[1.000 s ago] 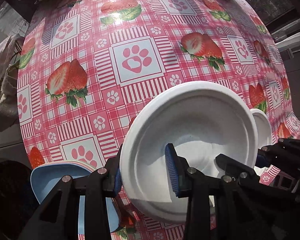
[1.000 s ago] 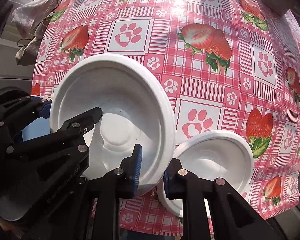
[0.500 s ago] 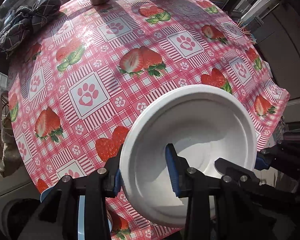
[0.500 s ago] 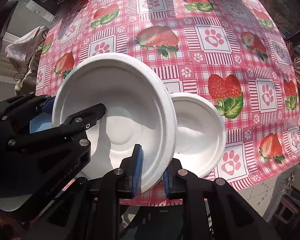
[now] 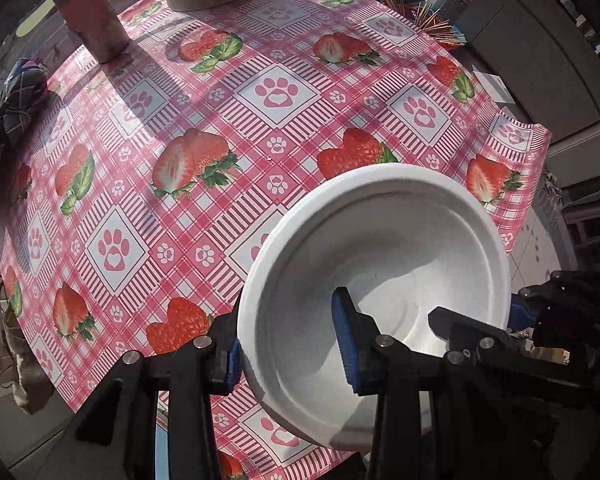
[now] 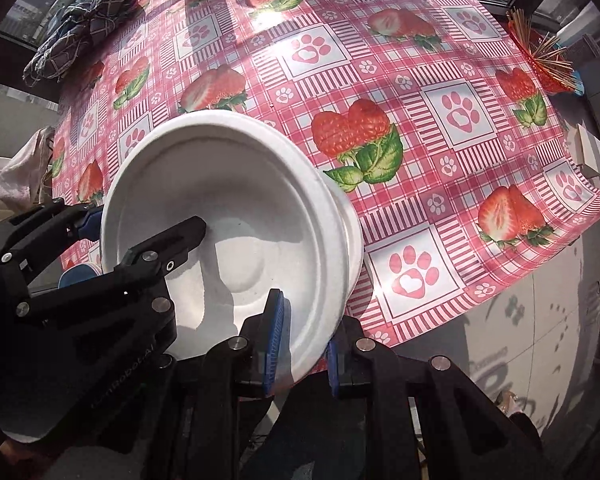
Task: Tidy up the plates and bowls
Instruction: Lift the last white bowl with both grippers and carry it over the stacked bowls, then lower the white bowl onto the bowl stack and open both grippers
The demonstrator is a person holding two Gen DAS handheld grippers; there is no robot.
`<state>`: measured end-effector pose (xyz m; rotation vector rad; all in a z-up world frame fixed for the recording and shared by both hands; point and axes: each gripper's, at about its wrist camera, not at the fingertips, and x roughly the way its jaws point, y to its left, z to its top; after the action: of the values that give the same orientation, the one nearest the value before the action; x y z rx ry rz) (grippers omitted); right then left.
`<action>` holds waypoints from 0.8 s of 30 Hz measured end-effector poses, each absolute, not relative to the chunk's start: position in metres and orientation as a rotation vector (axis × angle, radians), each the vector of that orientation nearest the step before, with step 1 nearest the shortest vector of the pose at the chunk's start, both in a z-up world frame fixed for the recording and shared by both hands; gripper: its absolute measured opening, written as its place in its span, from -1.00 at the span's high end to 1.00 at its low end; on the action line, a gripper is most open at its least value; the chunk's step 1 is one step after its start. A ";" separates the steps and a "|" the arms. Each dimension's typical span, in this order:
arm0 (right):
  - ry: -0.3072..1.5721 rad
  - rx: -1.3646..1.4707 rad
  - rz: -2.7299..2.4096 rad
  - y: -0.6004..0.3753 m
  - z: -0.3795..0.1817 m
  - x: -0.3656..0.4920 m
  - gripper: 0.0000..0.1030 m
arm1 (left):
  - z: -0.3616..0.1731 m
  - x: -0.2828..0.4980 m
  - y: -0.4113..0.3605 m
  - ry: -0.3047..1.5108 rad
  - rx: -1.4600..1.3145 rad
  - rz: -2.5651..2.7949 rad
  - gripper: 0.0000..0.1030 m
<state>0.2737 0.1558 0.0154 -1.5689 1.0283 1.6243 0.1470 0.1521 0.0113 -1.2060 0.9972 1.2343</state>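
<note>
While held: white plate point(image 5: 384, 248) pinched at opposite rims by left gripper point(image 5: 292, 350) and right gripper point(image 6: 300, 354), above another plate point(image 6: 354, 236).
Left: stacking it; blue dish point(image 6: 78, 274) beyond left gripper.

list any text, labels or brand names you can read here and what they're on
"...nRobot.AI": raised lettering on the black body of the left gripper, as seen from the right wrist view; its first letters are cut off and unreadable.
The tablecloth carries only paw prints and strawberries, no words.
The white plate is unmarked.
Nothing else is legible.
</note>
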 end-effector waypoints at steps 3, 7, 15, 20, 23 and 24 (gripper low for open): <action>1.046 -1.564 1.610 0.160 0.013 0.279 0.61 | 0.007 0.152 0.155 1.017 -1.206 1.218 0.19; 1.070 -1.566 1.592 0.163 0.007 0.282 0.61 | 0.003 0.154 0.158 1.032 -1.215 1.208 0.19; 1.069 -1.594 1.579 0.166 -0.002 0.281 0.61 | -0.007 0.154 0.162 1.042 -1.241 1.200 0.17; 1.079 -1.599 1.566 0.169 -0.008 0.282 0.61 | -0.013 0.156 0.164 1.054 -1.243 1.202 0.16; 1.080 -1.598 1.562 0.171 -0.013 0.283 0.61 | -0.018 0.156 0.164 1.057 -1.247 1.208 0.11; 1.081 -1.597 1.566 0.172 -0.014 0.283 0.61 | -0.019 0.157 0.164 1.057 -1.246 1.210 0.09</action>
<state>0.2828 0.1717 -0.0137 -1.5965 1.0810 1.5655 0.1565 0.1637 -0.0192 -1.2455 1.0573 1.2099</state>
